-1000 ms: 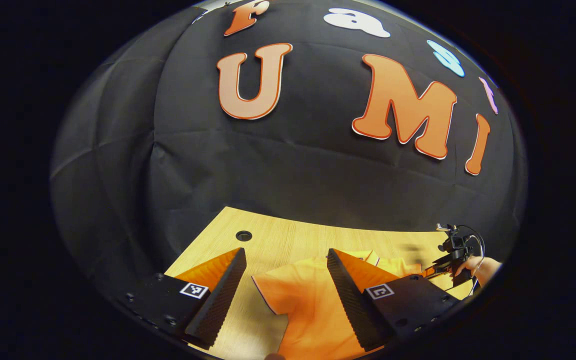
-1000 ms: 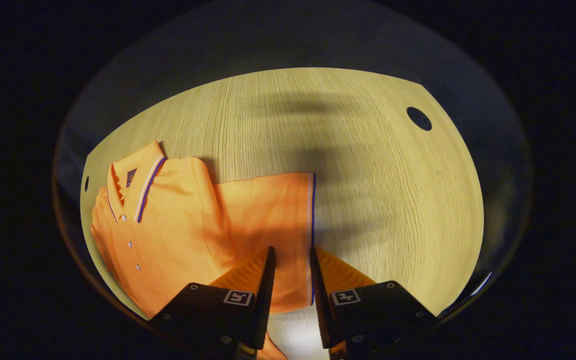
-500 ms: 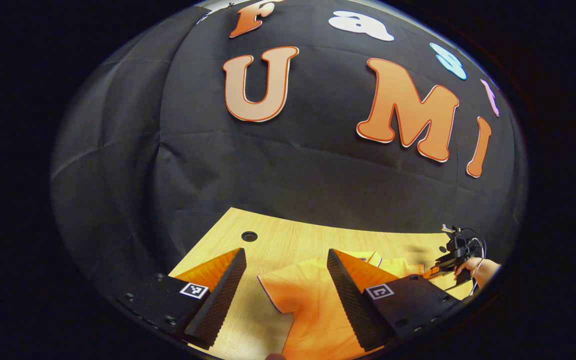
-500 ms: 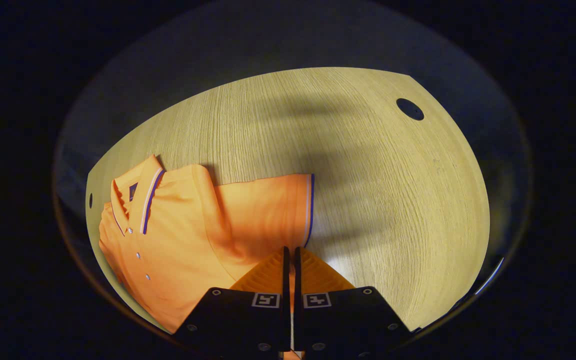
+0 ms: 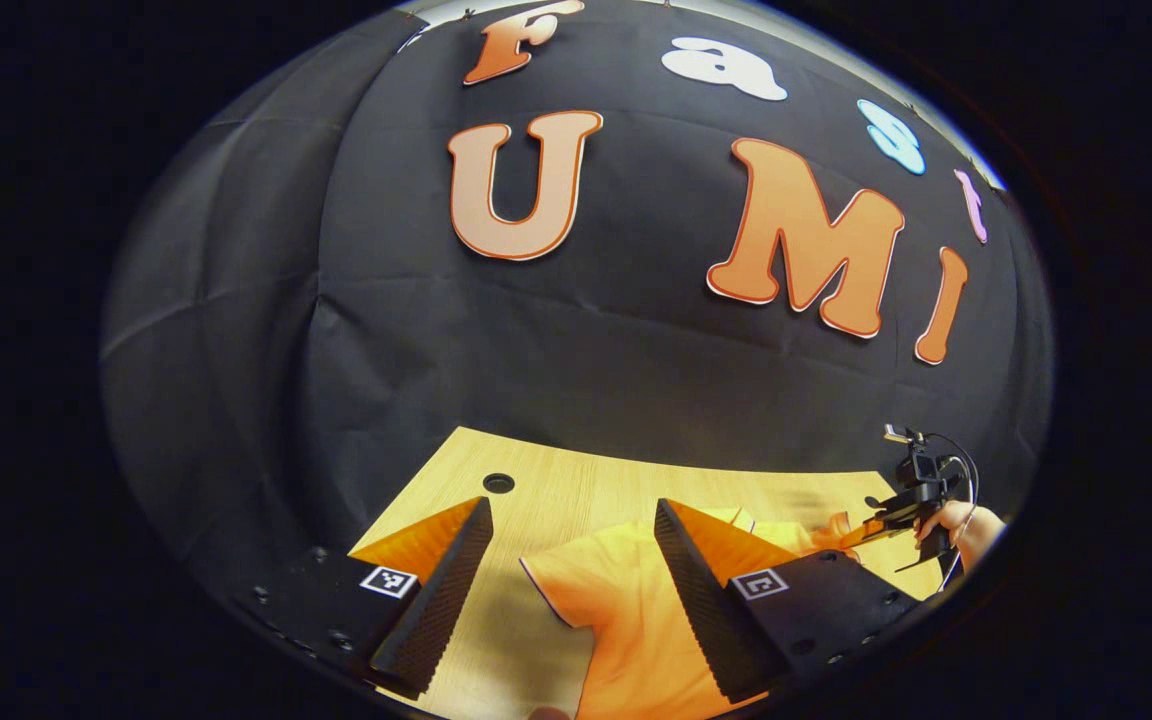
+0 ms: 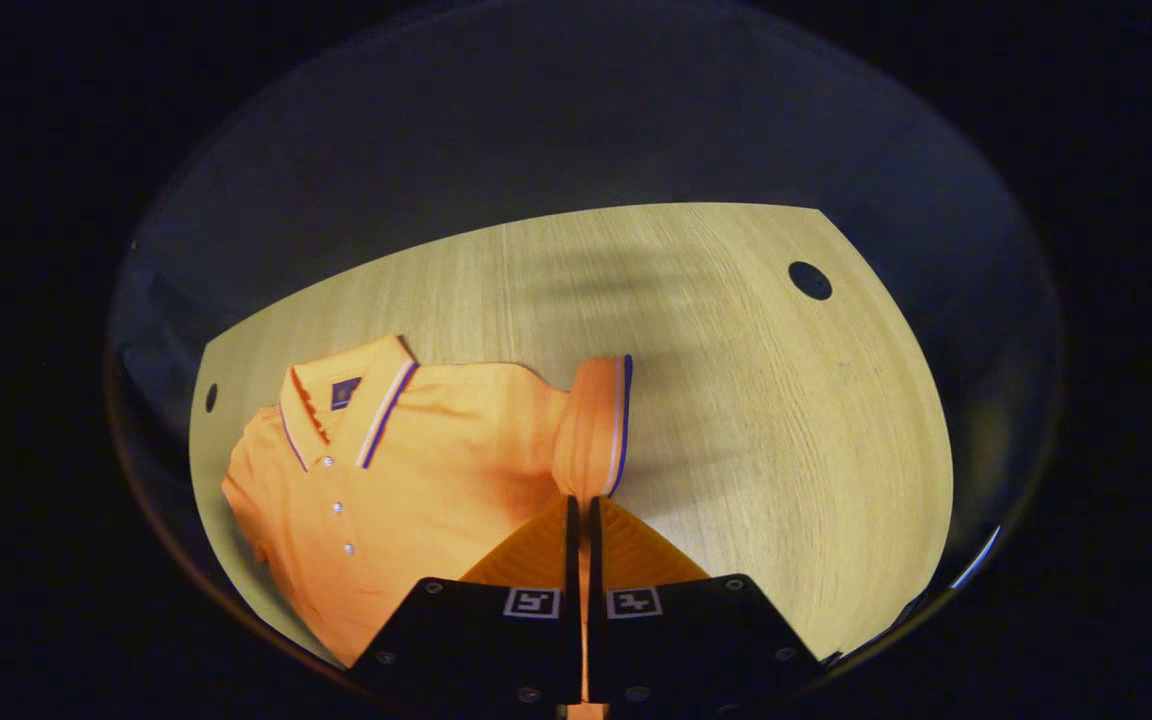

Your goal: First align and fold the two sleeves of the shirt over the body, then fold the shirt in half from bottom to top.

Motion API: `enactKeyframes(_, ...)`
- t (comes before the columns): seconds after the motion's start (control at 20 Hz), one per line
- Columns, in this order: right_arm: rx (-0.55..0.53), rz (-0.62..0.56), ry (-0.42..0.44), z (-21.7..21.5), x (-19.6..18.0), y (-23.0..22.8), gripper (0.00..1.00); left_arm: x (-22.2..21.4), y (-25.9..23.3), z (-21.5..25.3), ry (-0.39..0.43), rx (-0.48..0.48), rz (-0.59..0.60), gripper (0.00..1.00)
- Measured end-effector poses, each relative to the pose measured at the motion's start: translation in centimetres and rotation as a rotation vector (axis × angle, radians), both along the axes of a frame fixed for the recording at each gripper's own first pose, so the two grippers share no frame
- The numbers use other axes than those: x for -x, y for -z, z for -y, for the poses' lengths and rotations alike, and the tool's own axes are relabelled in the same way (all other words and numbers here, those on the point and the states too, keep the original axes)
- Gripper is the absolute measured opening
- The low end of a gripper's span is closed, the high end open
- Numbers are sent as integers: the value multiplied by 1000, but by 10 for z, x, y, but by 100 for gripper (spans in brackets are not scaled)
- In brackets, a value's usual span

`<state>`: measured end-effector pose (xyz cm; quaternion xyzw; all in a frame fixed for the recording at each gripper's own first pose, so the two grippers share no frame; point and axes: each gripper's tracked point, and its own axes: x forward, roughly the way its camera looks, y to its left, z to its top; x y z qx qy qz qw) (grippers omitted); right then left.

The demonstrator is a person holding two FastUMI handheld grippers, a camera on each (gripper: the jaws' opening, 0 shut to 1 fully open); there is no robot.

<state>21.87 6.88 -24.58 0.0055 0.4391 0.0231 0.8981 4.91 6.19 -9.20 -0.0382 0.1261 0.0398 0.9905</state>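
Note:
An orange polo shirt with a striped collar lies face up on the wooden table. My right gripper is shut on the hem of one sleeve, which is lifted off the table and bunched. In the left gripper view the right gripper and the hand holding it sit far right, holding that sleeve up. My left gripper stands open above the other sleeve, which lies flat between its fingers without touching them.
Round holes pierce the table near its far corners: one hole at the right, another hole ahead of the left gripper. The black cloth wall closes off the table's far edge.
My right gripper shut on the sleeve hem, then lifted it and drew it toward the shirt body, bunching the sleeve. The left gripper stayed open and barely moved.

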Motion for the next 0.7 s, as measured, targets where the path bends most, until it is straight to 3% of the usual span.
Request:
enactKeyframes(0.15,43,30,-63,-29,14,-11,3,1,-6,-7,26,7,12,98)
enactKeyframes(0.45,2,47,-160,-104,35,-9,3,11,2,-32,39,42,-4,98)
enactKeyframes(0.6,-85,48,-238,-148,47,-11,0,17,7,-50,23,60,-13,98)
enactKeyframes(0.65,-135,44,-263,-164,51,-13,25,19,9,-55,19,68,-18,98)
enactKeyframes(0.7,-178,40,-285,-176,55,-16,27,19,13,-58,14,77,-25,98)
